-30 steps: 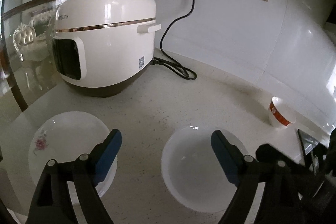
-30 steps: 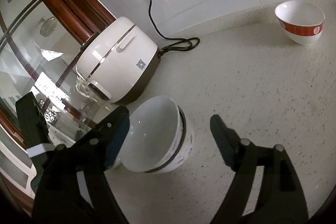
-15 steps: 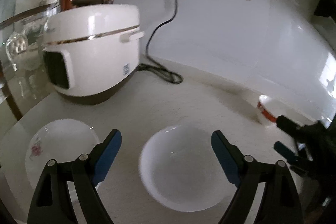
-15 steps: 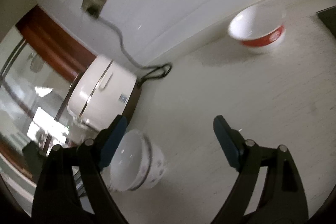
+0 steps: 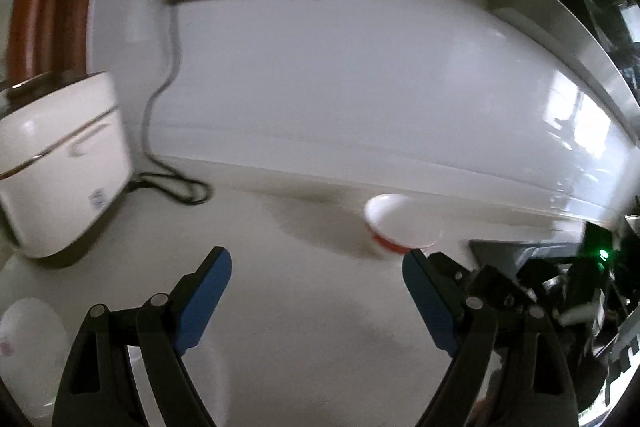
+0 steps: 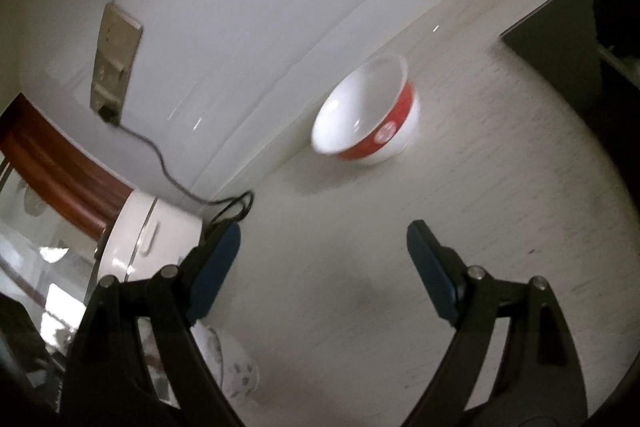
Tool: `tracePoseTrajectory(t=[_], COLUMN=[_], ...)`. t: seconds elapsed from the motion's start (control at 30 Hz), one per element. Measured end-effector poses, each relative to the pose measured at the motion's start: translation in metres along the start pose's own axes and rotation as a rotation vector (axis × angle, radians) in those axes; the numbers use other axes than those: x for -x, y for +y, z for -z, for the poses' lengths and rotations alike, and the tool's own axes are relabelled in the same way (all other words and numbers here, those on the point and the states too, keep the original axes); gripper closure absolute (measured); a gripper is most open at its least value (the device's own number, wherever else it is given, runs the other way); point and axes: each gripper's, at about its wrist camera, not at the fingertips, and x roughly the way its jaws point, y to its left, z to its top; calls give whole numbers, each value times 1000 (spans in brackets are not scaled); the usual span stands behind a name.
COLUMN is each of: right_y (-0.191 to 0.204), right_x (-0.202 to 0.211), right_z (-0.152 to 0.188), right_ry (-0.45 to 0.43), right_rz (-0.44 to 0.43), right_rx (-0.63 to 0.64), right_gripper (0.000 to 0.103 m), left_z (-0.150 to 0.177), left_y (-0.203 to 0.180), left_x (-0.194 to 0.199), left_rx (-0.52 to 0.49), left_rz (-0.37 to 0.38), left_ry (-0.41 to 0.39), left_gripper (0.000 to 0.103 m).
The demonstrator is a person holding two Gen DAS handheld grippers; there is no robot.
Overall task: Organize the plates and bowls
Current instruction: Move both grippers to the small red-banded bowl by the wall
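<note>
While both views are smearing a bit, I'm seeing the left gripper (image 5: 316,267) with its fingers standing wide apart and nothing between them, just bare worktop (image 5: 304,327). The right gripper (image 6: 324,247) is gaping wide too, having just been opening a little more, also gripping nothing. The red-banded bowl (image 6: 366,115) is sitting upright at the far side near the wall, well apart from both. A floral plate (image 5: 28,351) is lying near left, by the rice cooker (image 5: 60,163).
</note>
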Motion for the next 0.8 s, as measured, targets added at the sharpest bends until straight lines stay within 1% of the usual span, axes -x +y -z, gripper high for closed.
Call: tracePoseTrajectory(t=[0.07, 0.1, 0.17, 0.2, 0.23, 0.27, 0.3, 0.33, 0.4, 0.5, 0.57, 0.63, 0.67, 0.73, 0.8], right_y=[-4, -6, -10, -14, -17, -20, -22, -23, -25, -27, -26, -26, -27, -27, -23], right_x=[14, 22, 31, 36, 39, 42, 43, 44, 45, 44, 40, 32, 27, 11, -2], right_z=[-6, -9, -13, -15, -18, -20, -21, -22, -24, -24, -24, -25, -28, -37, -48], right_ry=[-75, -127, -180, -205, -222, -233, -243, -250, -252, -233, -223, -203, -187, -133, -94], right_rz=[56, 99, 144, 178, 194, 204, 218, 233, 245, 251, 262, 244, 247, 236, 221], right_rx=[14, 22, 23, 18, 12, 9, 12, 18, 29, 61, 86, 93, 84, 69, 79], right_gripper=[16, 16, 16, 16, 16, 16, 16, 16, 16, 16, 16, 16, 16, 16, 16], left_z=[-3, -5, -7, -8, -8, -6, -4, -1, 5, 14, 17, 15, 15, 13, 10], left_y=[-12, -20, -32, -36, -38, -39, -38, -38, -32, -26, -25, -26, -26, -25, -19], left_x=[-12, -22, -34, -40, -45, -49, -53, -51, -49, -48, -52, -54, -57, -58, -58], left_rx=[-6, -18, -38, -40, -37, -31, -24, -23, -25, -40, -37, -16, -15, -12, 16], left_rz=[1, -12, -50, -74, -82, -79, -60, -54, -61, -43, -29, 4, 10, 0, 6], left_ry=[-27, -44, -64, -69, -69, -62, -50, -52, -77, -102, -82, -58, -53, -43, -39], left_gripper=[15, 15, 15, 15, 15, 15, 15, 15, 15, 15, 15, 15, 15, 15, 15])
